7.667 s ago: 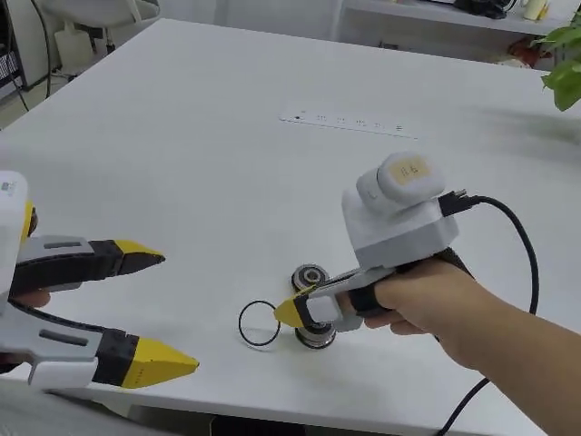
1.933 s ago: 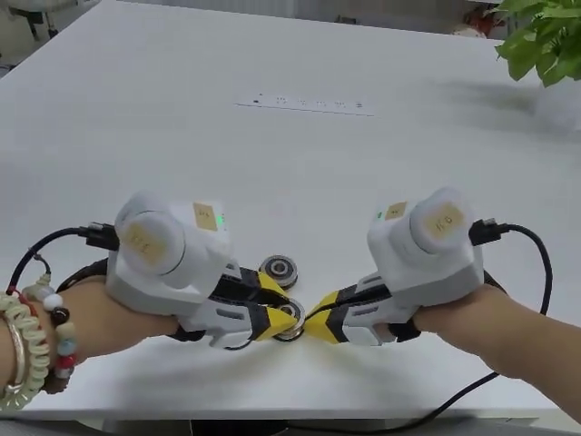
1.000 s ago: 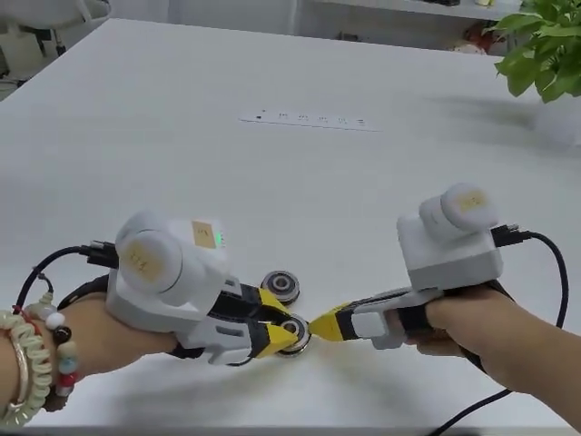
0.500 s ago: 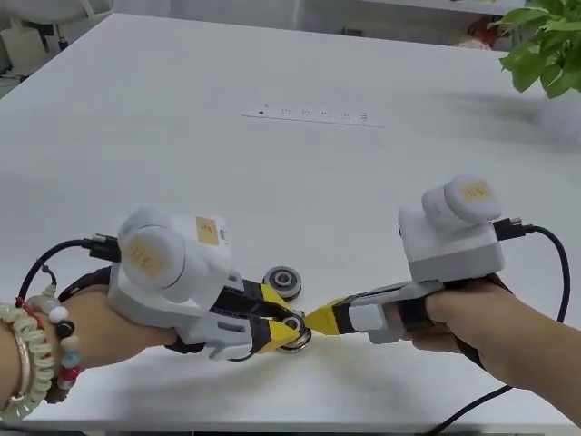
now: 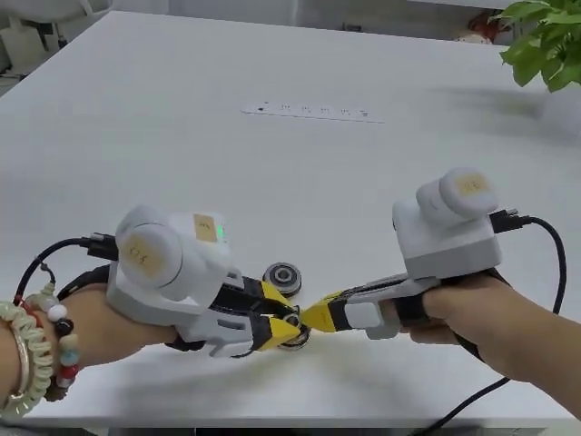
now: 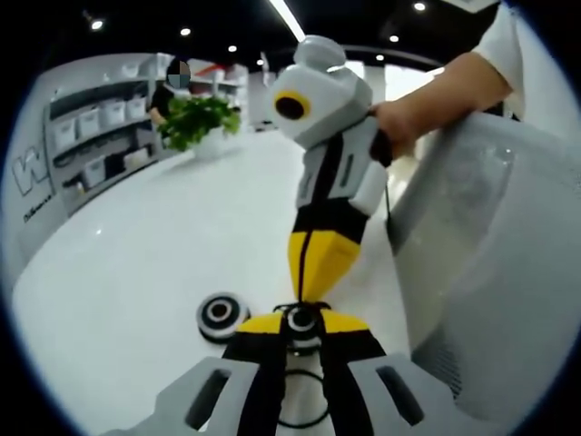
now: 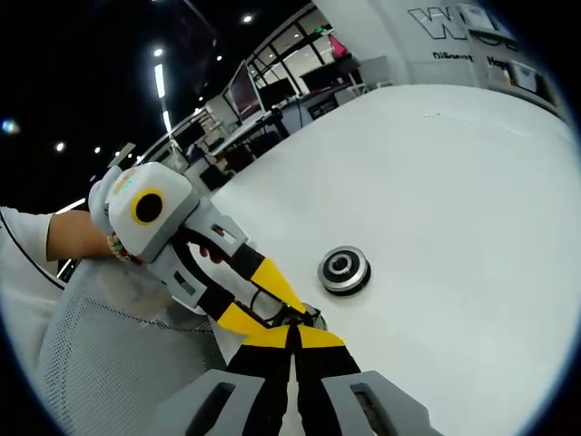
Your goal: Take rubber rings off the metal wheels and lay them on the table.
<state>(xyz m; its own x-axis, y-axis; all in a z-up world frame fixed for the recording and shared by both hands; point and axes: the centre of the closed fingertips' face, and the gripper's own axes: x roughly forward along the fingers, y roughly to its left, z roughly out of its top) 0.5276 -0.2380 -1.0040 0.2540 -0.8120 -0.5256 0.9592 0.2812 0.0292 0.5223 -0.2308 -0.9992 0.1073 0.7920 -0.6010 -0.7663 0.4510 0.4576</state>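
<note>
Clamps a metal wheel between the closed tips of the left claw, low over the tabletop near its front edge. Meets it head-on with the right claw, tips pressed together against the wheel's rim from the right. Cannot tell whether a rubber ring is pinched there. Probably calls for a pull rightward, straight away from the left claw. Leaves a second wheel lying flat just behind.
</note>
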